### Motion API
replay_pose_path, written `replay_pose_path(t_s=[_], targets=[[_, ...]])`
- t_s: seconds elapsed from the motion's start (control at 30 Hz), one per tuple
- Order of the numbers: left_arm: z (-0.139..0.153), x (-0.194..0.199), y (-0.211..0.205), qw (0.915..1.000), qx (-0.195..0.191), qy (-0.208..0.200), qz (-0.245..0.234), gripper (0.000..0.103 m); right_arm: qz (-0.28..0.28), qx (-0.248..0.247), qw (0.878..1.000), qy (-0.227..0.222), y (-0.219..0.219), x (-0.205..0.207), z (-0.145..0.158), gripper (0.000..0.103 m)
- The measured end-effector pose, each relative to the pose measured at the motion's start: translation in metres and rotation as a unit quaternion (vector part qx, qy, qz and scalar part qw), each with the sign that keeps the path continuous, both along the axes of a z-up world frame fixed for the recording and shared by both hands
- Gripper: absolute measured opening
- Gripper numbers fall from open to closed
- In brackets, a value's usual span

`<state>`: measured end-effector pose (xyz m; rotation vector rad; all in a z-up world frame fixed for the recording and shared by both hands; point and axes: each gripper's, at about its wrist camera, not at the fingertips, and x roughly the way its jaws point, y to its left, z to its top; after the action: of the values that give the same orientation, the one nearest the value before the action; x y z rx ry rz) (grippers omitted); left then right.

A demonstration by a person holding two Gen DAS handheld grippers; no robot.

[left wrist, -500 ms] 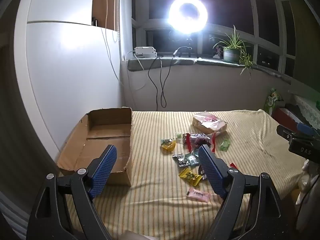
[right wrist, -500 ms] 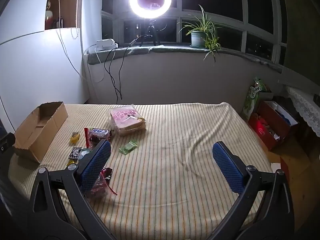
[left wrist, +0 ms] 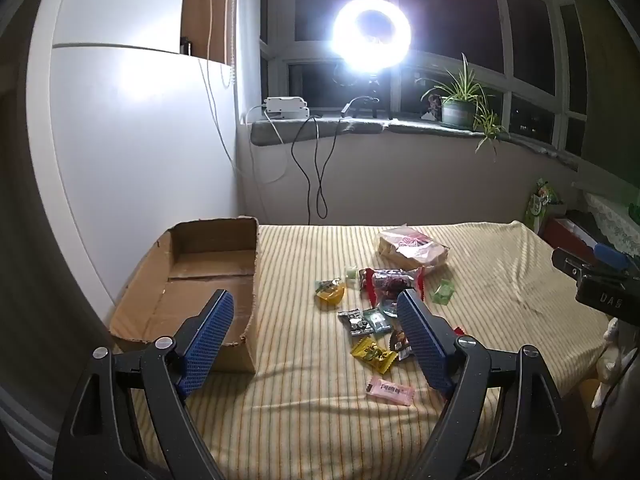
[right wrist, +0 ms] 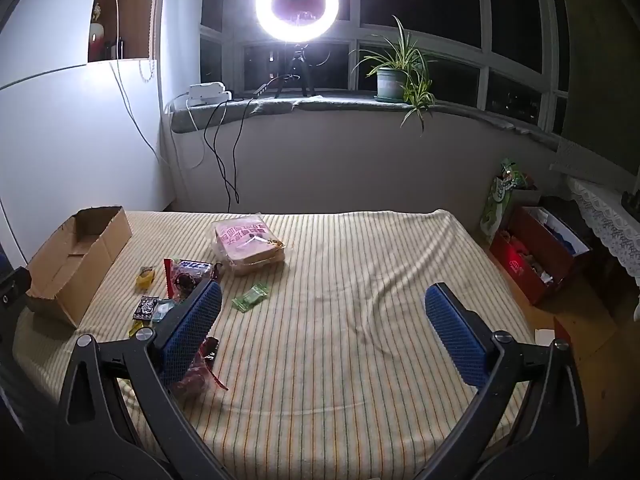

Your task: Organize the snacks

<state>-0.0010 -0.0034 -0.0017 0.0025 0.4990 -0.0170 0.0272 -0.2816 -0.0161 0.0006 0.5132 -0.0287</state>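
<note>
Both tongs, left (left wrist: pixel 316 334) and right (right wrist: pixel 324 320), spread wide; cardboard box (left wrist: pixel 208 276) holds nothing, snacks (left wrist: pixel 370 320) beside it.

Left tongs (left wrist: pixel 316 344) gape above striped cloth (left wrist: pixel 500 280); snacks (left wrist: pixel 372 320) beside seemingly empty box (left wrist: pixel 208 280).

"DAS" — white letters on black device (left wrist: pixel 610 302)

Home bedroom, striped bed cover (right wrist: pixel 360 280), windowsill plant (right wrist: pixel 396 76), ring light (right wrist: pixel 297 2)
</note>
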Motion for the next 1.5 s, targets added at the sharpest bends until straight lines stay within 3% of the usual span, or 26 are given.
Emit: replay_pose_path(t_s=[1.5], targets=[[0.0004,0.0037,0.0028,1.0,-0.004,0.005,-0.003,0.084,-0.001,-0.005,1.0,0.001,0.0038,0.0028,-0.0036,0.103]])
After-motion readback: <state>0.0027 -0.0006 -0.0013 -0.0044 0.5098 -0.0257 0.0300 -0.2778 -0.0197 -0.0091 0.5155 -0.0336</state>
